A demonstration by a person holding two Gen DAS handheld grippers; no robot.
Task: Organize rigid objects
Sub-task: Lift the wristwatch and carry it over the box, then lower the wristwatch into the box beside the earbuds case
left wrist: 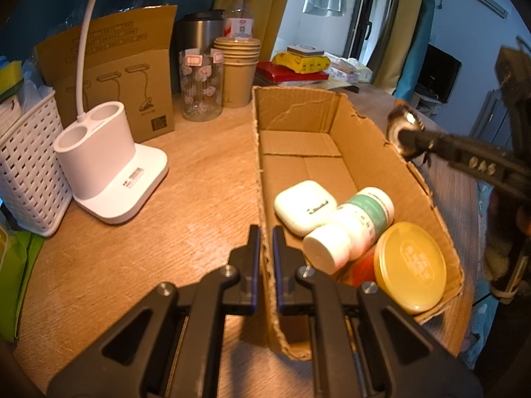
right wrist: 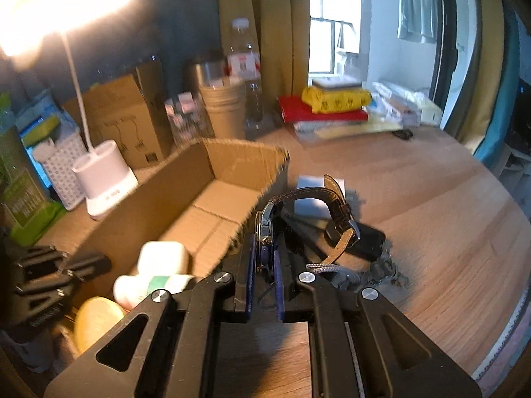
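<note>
Here the left hand-held gripper (left wrist: 266, 232) is closed on the near side wall of the cardboard box (left wrist: 361, 139), so the box is pinned to the counter (left wrist: 186, 179). Inside the box, at its near end, a white earbud case (left wrist: 303, 206), a white pill bottle (left wrist: 351, 224) and a yellow-lidded jar (left wrist: 410, 267) are already lying. The right hand-held gripper (right wrist: 264, 232) is shut on the case of a wristwatch (right wrist: 265, 229), whose brown strap (right wrist: 332, 205) is looped out past the fingertips; the watch is held just beside the box's right wall, above a dark phone-like slab (right wrist: 368, 240) and a grey cord (right wrist: 351, 273). For the step to be done well, the watch is best carried clear over the torn rim, with the dangling strap kept from snagging. It should be lowered into the bare far half of the box and released only when low. The box should be held down throughout.
</note>
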